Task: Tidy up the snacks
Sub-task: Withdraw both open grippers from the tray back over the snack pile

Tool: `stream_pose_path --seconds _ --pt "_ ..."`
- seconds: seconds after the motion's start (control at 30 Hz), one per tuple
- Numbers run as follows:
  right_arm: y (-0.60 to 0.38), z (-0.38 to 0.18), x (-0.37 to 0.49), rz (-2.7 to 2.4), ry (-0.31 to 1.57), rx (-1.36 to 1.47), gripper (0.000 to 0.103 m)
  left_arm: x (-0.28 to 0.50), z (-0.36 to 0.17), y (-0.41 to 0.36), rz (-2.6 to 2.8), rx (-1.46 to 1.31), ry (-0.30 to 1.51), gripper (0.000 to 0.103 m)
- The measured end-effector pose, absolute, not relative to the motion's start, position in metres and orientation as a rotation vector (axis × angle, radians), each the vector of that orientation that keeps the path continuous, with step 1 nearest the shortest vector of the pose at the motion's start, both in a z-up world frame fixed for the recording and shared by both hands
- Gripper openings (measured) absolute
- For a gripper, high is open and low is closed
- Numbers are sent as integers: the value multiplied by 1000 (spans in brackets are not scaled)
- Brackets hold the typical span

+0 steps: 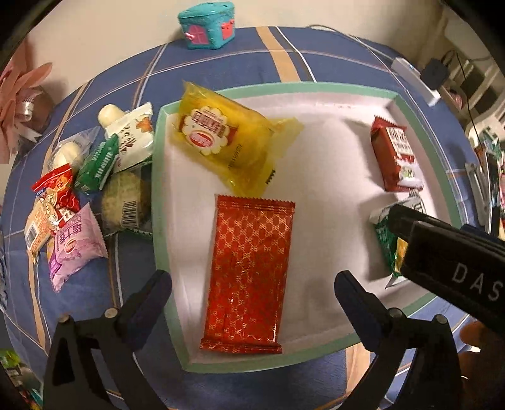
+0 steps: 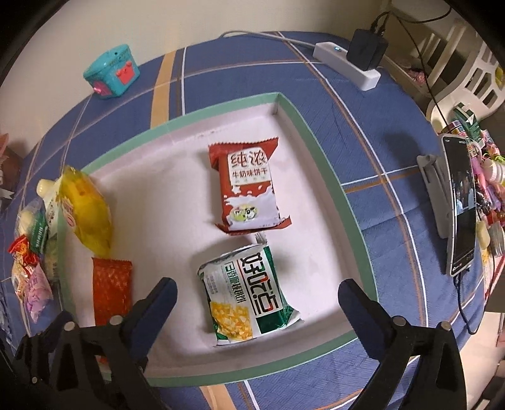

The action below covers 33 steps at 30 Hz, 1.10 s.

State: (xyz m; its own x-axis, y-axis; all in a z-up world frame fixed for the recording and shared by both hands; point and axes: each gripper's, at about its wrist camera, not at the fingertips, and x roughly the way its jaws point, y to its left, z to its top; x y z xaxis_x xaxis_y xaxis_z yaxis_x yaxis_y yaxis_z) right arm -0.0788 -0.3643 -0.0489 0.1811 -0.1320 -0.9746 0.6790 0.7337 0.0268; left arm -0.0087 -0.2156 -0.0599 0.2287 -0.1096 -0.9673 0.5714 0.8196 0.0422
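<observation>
A white tray with a green rim (image 1: 159, 176) (image 2: 318, 148) lies on the blue tablecloth. In it lie a red patterned packet (image 1: 249, 271) (image 2: 112, 288), a yellow packet (image 1: 227, 138) (image 2: 88, 211), a red-and-white biscuit packet (image 1: 396, 154) (image 2: 247, 186) and a green corn snack packet (image 2: 249, 293) (image 1: 386, 243). My left gripper (image 1: 252, 284) is open and empty, just above the red patterned packet. My right gripper (image 2: 257, 291) is open and empty above the green corn packet; its body partly hides that packet in the left wrist view.
A pile of loose snack packets (image 1: 82, 189) (image 2: 31, 246) lies left of the tray. A teal toy box (image 1: 206, 25) (image 2: 112, 75) stands at the back. A white power strip (image 2: 347, 64) and a phone on a stand (image 2: 459, 205) are at the right.
</observation>
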Motion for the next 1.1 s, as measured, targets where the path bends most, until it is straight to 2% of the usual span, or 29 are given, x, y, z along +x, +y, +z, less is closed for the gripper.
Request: stream_pose_path --seconds 0.33,0.77,1.1 --pt "-371 -41 -88 -621 1255 519 103 24 -38 -174 -360 313 1287 103" --pt "-323 -33 -64 -543 1277 450 103 86 -19 -42 50 125 1215 103" --pt "-257 -14 -28 -410 1237 374 103 95 -13 33 238 -6 1200 103"
